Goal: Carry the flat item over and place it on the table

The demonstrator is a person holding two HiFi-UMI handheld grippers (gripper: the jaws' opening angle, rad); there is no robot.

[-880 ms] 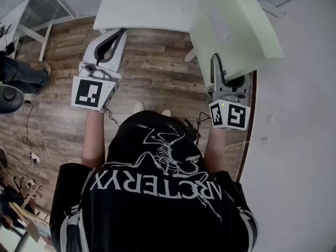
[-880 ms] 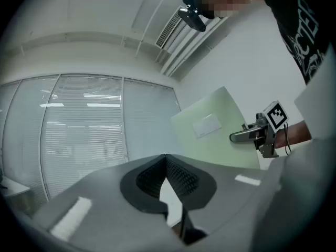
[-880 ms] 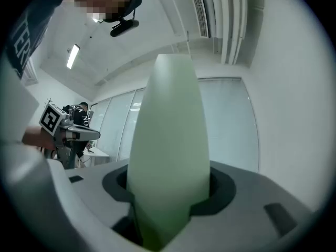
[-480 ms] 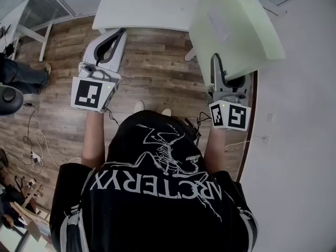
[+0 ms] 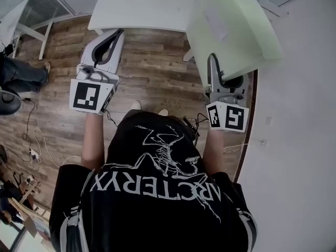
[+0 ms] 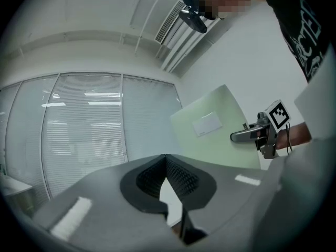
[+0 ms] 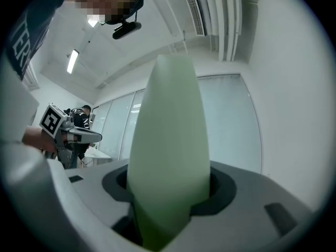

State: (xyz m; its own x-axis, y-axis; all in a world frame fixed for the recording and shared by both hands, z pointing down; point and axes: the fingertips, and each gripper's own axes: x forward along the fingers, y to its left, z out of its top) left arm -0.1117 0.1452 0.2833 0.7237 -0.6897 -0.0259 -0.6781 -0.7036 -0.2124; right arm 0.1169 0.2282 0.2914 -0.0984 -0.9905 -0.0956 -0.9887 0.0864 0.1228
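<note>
**Pale-green flat board (image 5: 233,20) carried in right gripper (image 7: 168,203), by white table (image 5: 142,7).**

Writing: black shirt (image 5: 157,193) at 6 o'clock in head view reads "ARC'TERYX" w/ skeleton graphic. White label (image 5: 215,25) on board, print not legible. Surroundings: wood floor (image 5: 152,67) at centre; table at 12 o'clock; board at 1 o'clock, overlapping table's right end in view, contact not determinable. Second person (image 5: 21,72) at 9 o'clock, cables (image 5: 31,140) at 8 o'clock. Right gripper jaws wide, clamped on board's near edge. Left gripper (image 5: 118,31) at 11 o'clock, jaws closed tip to tip, empty, well apart from board.
</note>
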